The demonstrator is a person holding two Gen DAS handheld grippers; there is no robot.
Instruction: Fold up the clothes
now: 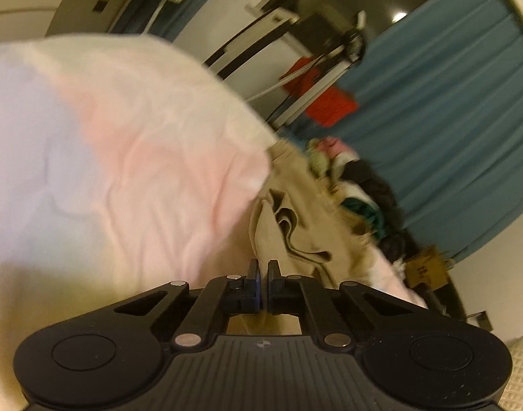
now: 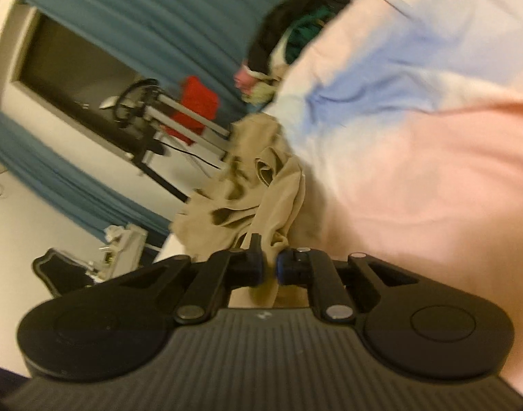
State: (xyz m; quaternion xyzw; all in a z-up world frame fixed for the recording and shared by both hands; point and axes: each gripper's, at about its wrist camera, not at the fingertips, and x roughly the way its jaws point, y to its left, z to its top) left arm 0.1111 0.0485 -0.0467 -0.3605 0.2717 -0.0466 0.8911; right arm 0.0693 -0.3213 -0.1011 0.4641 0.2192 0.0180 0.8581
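Note:
A crumpled tan garment (image 1: pixel 295 219) lies against a large pastel garment (image 1: pixel 131 157) dyed pink, lavender and white. My left gripper (image 1: pixel 263 270) has its fingers pressed almost together at the tan garment's near edge, and tan cloth shows just behind them. In the right wrist view the tan garment (image 2: pixel 247 198) hangs in folds down to my right gripper (image 2: pixel 269 269). That gripper is shut on a tan fold. The pastel garment (image 2: pixel 415 144) fills the right side of that view. Both views are blurred.
A heap of mixed clothes (image 1: pixel 361 185), dark, green and pink, lies beyond the tan garment. Teal curtains (image 1: pixel 450 109) hang behind, with a metal frame and a red object (image 1: pixel 326 102) by the wall. A cardboard box (image 1: pixel 427 267) stands at the right.

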